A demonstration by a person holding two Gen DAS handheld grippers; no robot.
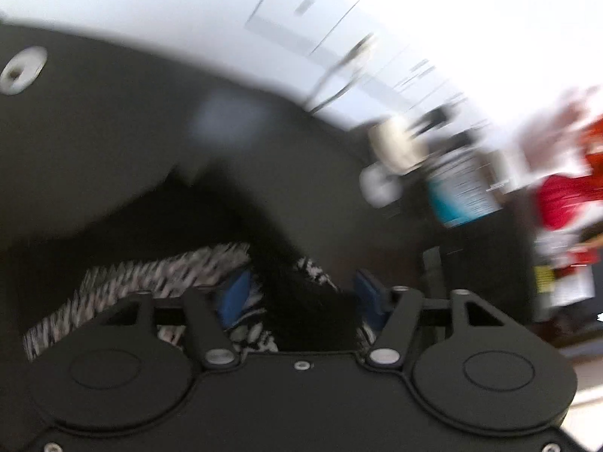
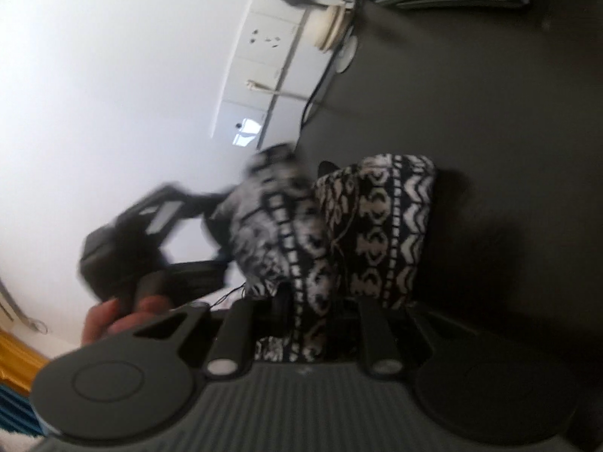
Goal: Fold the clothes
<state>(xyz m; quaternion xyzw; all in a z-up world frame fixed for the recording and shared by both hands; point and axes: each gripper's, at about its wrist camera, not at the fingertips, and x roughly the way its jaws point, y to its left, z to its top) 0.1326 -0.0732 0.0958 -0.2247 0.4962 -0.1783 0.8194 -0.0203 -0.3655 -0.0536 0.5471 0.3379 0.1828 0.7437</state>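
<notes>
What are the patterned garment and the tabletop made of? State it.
Patterned garment: soft woven or knit fabric, matte, by its drape and folds. Tabletop: hard, smooth, dark matte, likely laminate or painted board; blur leaves it open.

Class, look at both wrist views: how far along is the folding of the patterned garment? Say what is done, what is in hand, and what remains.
Done: part of the patterned garment already lies doubled over on the dark table.
In hand: the right gripper pinches a strip of the cloth; the left gripper stands open with fabric between its blue pads.
Left: the bundle looks bunched, so laying down and flattening probably remain.
</notes>
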